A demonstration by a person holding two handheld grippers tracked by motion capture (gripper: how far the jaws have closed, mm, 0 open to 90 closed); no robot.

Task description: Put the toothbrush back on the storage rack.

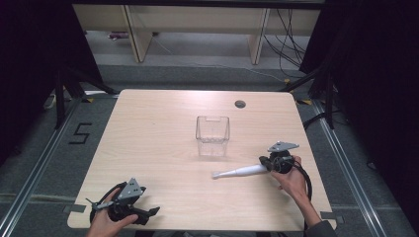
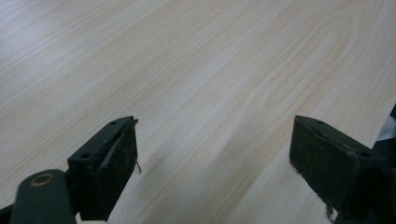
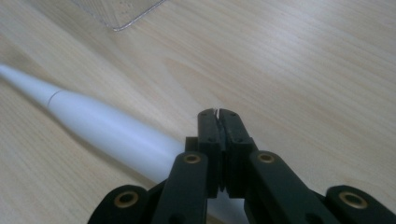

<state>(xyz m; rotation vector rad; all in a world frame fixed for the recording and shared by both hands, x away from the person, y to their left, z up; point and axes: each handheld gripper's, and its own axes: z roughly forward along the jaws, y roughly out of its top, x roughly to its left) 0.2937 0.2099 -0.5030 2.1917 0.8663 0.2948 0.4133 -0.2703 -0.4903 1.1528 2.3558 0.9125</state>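
Observation:
A white tapered stick (image 1: pixel 240 172) lies flat on the wooden table, thin tip pointing left. My right gripper (image 1: pixel 267 163) sits at its thick end. In the right gripper view the jaws (image 3: pixel 218 114) are pressed together, and the white stick (image 3: pixel 107 128) runs along their left side and passes under the linkage, not between the pads. A clear plastic box (image 1: pixel 213 136) stands upright mid-table, just beyond the stick; its corner (image 3: pixel 116 11) shows at the top. My left gripper (image 1: pixel 150 212) rests near the front left edge, open (image 2: pixel 212 144) over bare wood.
A round cable hole (image 1: pixel 240 103) sits near the table's far edge. The table's front edge (image 1: pixel 197 228) runs just below both hands. Cables (image 1: pixel 289 44) and desk legs lie on the floor beyond the table.

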